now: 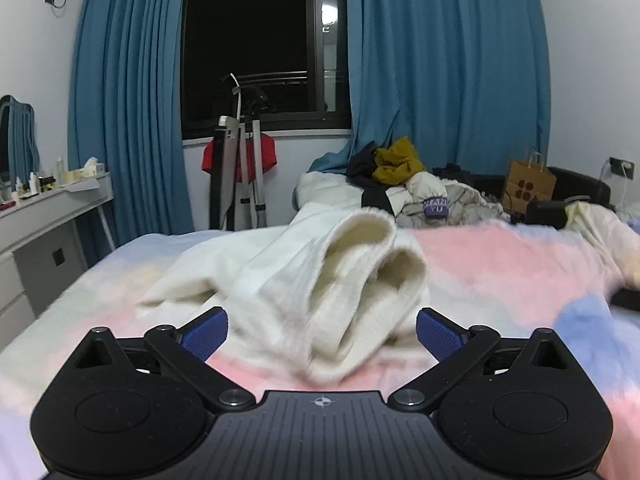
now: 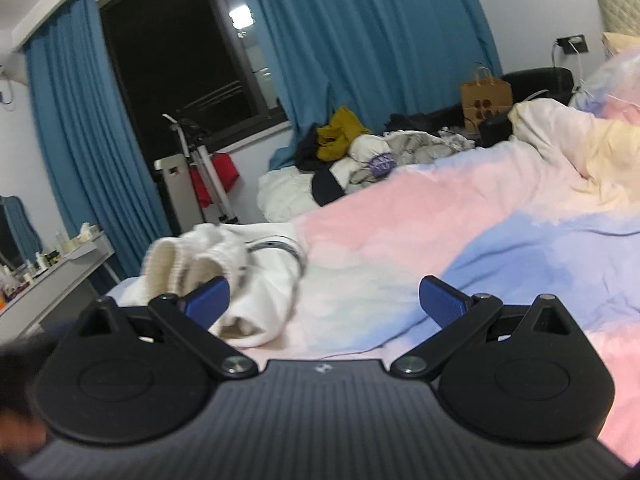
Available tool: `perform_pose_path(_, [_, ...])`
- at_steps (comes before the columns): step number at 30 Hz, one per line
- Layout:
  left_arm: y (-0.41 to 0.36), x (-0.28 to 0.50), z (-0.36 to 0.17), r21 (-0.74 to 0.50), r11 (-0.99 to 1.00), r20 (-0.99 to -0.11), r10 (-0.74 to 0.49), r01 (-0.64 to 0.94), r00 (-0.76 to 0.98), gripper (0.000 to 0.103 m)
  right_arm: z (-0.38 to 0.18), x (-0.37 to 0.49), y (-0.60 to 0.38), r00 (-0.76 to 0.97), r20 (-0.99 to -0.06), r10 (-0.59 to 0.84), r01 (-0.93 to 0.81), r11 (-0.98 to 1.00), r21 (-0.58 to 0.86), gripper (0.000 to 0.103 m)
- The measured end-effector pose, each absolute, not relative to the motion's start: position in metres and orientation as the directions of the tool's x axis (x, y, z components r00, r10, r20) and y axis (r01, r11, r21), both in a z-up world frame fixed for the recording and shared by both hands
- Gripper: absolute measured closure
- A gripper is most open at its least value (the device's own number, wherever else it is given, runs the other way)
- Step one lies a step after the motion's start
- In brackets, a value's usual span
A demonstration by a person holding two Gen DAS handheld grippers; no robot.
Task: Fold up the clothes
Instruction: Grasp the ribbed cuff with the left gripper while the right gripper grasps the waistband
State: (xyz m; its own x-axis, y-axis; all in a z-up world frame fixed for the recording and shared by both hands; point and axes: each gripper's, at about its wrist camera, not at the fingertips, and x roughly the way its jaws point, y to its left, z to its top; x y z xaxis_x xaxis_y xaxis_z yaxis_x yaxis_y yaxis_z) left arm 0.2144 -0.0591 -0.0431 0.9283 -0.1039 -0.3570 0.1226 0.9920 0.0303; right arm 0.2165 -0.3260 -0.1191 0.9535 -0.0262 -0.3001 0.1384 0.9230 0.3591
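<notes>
A cream-white knit garment lies bunched on a bed covered in a pastel pink, blue and yellow spread, its ribbed cuffs standing open toward the lens at the centre of the left wrist frame. The left gripper sits low over the spread with its jaws spread wide, the blue pads flanking the near end of the garment and holding nothing. In the right wrist frame the same garment appears at centre left, a dark cord showing along its fabric, and the right gripper has its jaws equally wide apart and empty; its left blue pad overlaps the garment's edge in the picture, though contact cannot be confirmed. Behind the bed, at upper centre of both frames, blue curtains frame a dark window. A heap of clothes, among them a mustard-yellow piece, rests at the far edge of the bed, with a brown paper bag to its right. At the left edge of the left wrist frame, a grey counter carries small bottles and boxes.
</notes>
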Motion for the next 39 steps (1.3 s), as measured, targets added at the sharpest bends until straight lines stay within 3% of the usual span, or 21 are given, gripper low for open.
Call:
perform_pose_path(6, [-0.093, 0.297, -0.053, 0.051, 0.996, -0.327, -0.055, 0.075, 0.943, 0.009, -0.152, 0.247, -0.347, 0.932, -0.362, -0.014, 0.178, 0.887, 0.426, 0.0])
perform_pose_path(9, [-0.095, 0.324, -0.055, 0.002, 0.998, -0.318, -0.059, 0.063, 0.946, 0.015, -0.164, 0.258, -0.346, 0.928, -0.372, 0.019, 0.161, 0.88, 0.446, 0.0])
perform_pose_path(10, [-0.094, 0.33, -0.053, -0.021, 0.998, -0.322, -0.069, 0.065, 0.944, 0.019, -0.168, 0.261, -0.345, 0.926, -0.376, 0.026, 0.156, 0.882, 0.445, 0.0])
perform_pose_path(17, [-0.079, 0.341, -0.032, -0.127, 0.988, -0.354, -0.124, 0.084, 0.927, 0.078, -0.182, 0.276, -0.334, 0.921, -0.375, 0.101, 0.094, 0.879, 0.467, 0.002])
perform_pose_path(19, [-0.068, 0.329, -0.021, -0.136, 0.988, -0.343, -0.121, 0.078, 0.932, 0.086, -0.182, 0.277, -0.33, 0.924, -0.357, 0.137, 0.057, 0.875, 0.482, 0.002])
perform_pose_path(27, [0.034, 0.236, 0.025, -0.266, 0.964, -0.317, -0.115, 0.028, 0.941, 0.089, -0.166, 0.264, -0.308, 0.928, -0.287, 0.239, -0.07, 0.867, 0.493, 0.003])
perform_pose_path(33, [0.123, 0.162, 0.014, -0.362, 0.932, -0.342, -0.118, -0.015, 0.932, 0.089, -0.15, 0.244, -0.299, 0.881, -0.222, 0.417, -0.199, 0.754, 0.626, 0.003])
perform_pose_path(37, [0.17, 0.15, -0.012, -0.424, 0.904, -0.379, -0.113, -0.064, 0.918, 0.088, -0.152, 0.238, -0.288, 0.828, -0.243, 0.505, -0.209, 0.681, 0.702, 0.003])
perform_pose_path(39, [0.186, 0.152, -0.025, -0.447, 0.89, -0.4, -0.11, -0.089, 0.91, 0.088, -0.161, 0.24, -0.278, 0.788, -0.296, 0.539, -0.195, 0.676, 0.71, 0.003])
